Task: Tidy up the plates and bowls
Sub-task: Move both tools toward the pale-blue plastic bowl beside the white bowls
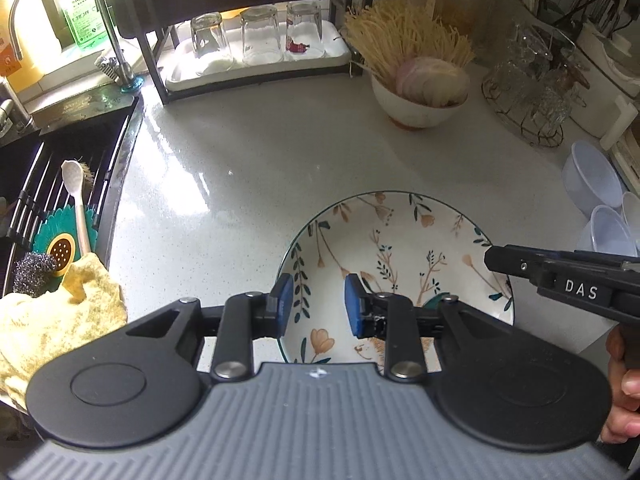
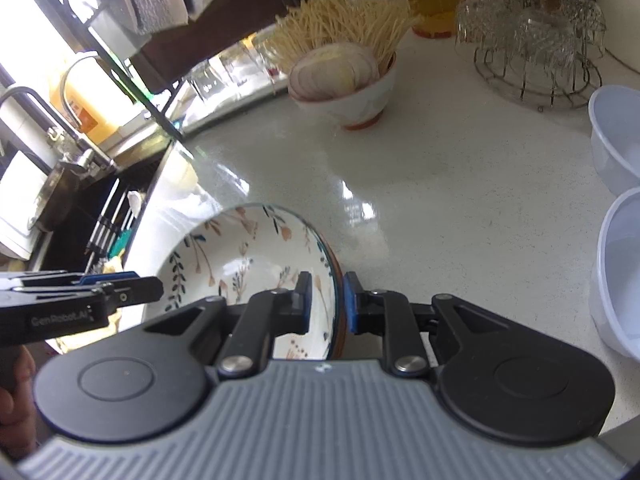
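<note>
A floral plate [image 1: 396,256] with leaf and flower patterns lies on the white counter [image 1: 248,168]. My left gripper [image 1: 318,304] is open, its blue pads straddling the plate's near left rim. My right gripper [image 2: 328,300] is shut on the plate's right rim [image 2: 332,280], one finger inside and one outside; it shows in the left wrist view as a black arm [image 1: 560,276] at the plate's right edge. The plate [image 2: 248,260] looks tilted in the right wrist view. A white bowl [image 1: 420,100] with noodles and sliced onion stands farther back.
A sink [image 1: 60,184] with a rack, spoon, scrubbers and a yellow cloth [image 1: 60,312] lies at the left. A rack with upturned glasses [image 1: 256,40] stands at the back. A wire glass holder [image 1: 532,80] and clear plastic bowls [image 1: 600,200] stand at the right.
</note>
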Motion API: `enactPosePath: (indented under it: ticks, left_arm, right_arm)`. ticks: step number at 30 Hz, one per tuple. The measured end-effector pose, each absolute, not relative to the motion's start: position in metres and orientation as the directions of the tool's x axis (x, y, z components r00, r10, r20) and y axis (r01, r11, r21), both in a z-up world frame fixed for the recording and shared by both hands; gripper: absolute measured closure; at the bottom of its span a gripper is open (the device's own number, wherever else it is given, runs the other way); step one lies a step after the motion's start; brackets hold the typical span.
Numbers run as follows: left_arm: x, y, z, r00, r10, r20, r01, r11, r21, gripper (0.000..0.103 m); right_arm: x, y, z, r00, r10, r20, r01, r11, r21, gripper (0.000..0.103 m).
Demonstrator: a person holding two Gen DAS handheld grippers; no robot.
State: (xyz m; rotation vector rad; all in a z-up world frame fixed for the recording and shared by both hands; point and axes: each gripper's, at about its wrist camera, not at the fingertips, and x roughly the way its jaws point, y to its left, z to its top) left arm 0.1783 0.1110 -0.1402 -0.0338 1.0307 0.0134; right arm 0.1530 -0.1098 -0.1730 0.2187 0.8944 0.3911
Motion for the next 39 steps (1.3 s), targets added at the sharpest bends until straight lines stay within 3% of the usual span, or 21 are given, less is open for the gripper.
enactPosePath:
  ticks: [10,14,25,39]
  left_arm:
    - [0.18,0.09,-0.091,0.611,-0.047,-0.79,0.009,0.999,-0.053,0.07]
    - [0.179,0.087,-0.066,0.641,-0.096,-0.762,-0.003,0.992,-0.128,0.07]
    - [0.162,0.044,-0.009,0.699,-0.163,-0.696,0.109,0.987,-0.121,0.07]
    - [0.122,-0.007,0.02,0.727,-0.213,-0.653,0.184,0.976,-0.115,0.068]
  right_arm:
    - [0.15,-0.123,-0.125,0.644,0.432,-0.632,-0.274,0.901,0.337,0.082]
    - [0.142,-0.133,-0.1,0.683,0.422,-0.596,-0.283,0.905,0.317,0.082]
    - [0.105,-0.161,-0.038,0.77,0.413,-0.486,-0.3,0.907,0.296,0.082]
    - [0.055,-0.201,-0.015,0.819,0.351,-0.455,-0.246,0.929,0.275,0.082]
